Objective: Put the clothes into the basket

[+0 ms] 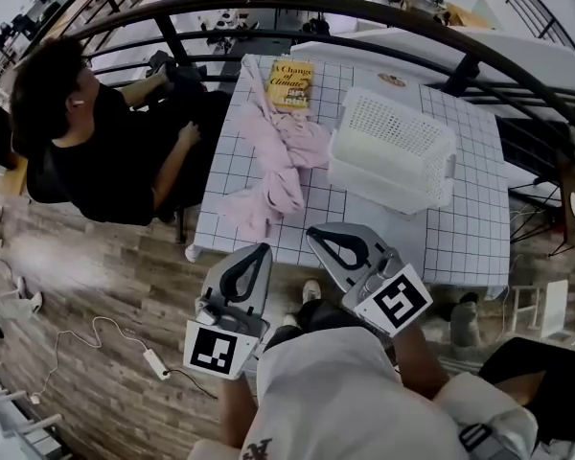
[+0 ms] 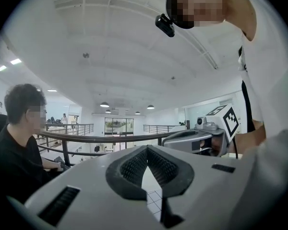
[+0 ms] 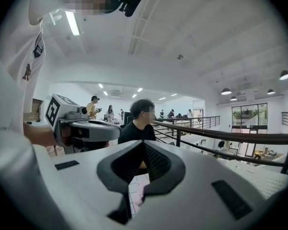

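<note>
Landmark: white perforated basket [image 1: 388, 182], upright with its mouth up, on the grid-pattern table [image 1: 470, 233].
Clothes: pink garments [image 1: 283, 156] lie in one crumpled strip on the table, to the left of the basket. They are outside it.
Clothes, long axis: runs from the table's far edge, left of the basket's far corner, towards the near-left corner of the table. The far end is narrow and twisted, and the near end spreads wider.
Clothes, contact: the mid-part lies just beside the basket's left wall; whether it touches cannot be told.
Book: a yellow-covered book [image 1: 291, 84] lies flat, beyond and to the left of the basket, with the strip's far end against its left edge.
Left gripper [image 1: 261, 250]: nearer the camera than the basket and to its left, off the table's near edge. It points towards the strip's near end, its fingertips are brought together, and nothing is between them.
Right gripper [image 1: 313, 230]: just nearer than the basket's near-left corner, over the table's near edge. Its jaws are pressed closed and it carries nothing.
Bystander: a seated person in black [image 1: 105, 151], well to the left of the basket, beyond the clothes.
</note>
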A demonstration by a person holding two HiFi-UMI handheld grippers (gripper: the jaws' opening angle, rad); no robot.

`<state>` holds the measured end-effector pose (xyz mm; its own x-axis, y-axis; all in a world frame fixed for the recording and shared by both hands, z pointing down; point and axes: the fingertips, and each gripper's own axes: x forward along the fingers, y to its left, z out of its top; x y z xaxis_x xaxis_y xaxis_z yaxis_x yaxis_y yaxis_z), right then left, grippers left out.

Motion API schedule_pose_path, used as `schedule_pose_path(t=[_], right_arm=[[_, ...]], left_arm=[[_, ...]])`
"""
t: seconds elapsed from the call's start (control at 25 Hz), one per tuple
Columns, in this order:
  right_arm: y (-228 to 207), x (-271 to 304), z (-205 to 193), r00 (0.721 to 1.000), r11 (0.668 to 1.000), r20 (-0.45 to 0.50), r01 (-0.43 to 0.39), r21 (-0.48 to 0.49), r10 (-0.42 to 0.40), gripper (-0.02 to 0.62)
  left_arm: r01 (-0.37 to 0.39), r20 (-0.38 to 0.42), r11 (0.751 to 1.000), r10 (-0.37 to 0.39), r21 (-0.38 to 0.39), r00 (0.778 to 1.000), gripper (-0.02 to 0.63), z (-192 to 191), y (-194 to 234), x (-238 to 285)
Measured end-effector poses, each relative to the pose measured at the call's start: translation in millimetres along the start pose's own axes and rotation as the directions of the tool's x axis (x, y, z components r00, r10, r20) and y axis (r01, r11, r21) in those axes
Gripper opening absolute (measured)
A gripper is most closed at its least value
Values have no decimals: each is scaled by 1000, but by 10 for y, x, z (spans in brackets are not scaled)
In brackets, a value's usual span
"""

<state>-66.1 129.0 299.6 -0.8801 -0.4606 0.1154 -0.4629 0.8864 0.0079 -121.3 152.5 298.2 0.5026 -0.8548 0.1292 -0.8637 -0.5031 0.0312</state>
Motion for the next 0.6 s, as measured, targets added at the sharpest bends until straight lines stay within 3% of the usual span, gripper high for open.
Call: schedule_pose_path(t=[0.36,0.6], right_arm=[[-273,131,-62,999,999,-13,-40,3,40,17],[-443,311,-198,999,1000,-39,-25,17,26,17]], left_arm=[[-24,-23,1000,24,-12,999,3,-34,100,287],[9,-48,1000,-10,-13,999,3,-187,238,478]])
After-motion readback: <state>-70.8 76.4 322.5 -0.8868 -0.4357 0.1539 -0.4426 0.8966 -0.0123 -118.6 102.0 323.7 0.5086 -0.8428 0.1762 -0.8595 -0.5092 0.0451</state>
